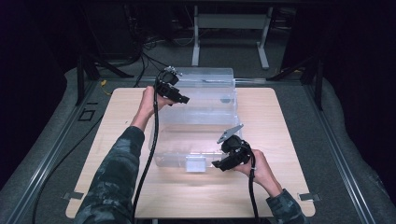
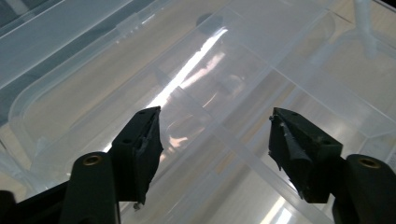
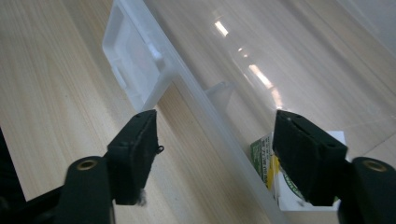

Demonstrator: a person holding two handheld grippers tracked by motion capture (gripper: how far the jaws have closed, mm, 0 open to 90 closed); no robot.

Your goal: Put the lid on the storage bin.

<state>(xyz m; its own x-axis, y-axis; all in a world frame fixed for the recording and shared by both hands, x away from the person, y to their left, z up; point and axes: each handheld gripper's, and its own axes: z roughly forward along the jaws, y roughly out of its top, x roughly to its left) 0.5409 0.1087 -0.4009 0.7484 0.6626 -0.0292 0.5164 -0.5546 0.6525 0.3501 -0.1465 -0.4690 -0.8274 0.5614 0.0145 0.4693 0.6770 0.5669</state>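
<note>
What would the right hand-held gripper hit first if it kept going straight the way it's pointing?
Most likely the near rim of the clear plastic storage box. In the right gripper view, the right hand-held gripper has its open jaws straddling that rim, wooden table on one side, box interior on the other. Depth is hard to judge.

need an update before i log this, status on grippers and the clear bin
Left gripper open over the clear bin. Right gripper open astride its near rim. Nothing in the way.

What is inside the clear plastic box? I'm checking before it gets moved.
Inside the clear plastic box, a green-and-yellow printed label shows near the front edge; the right gripper's jaw hides part of it.
</note>
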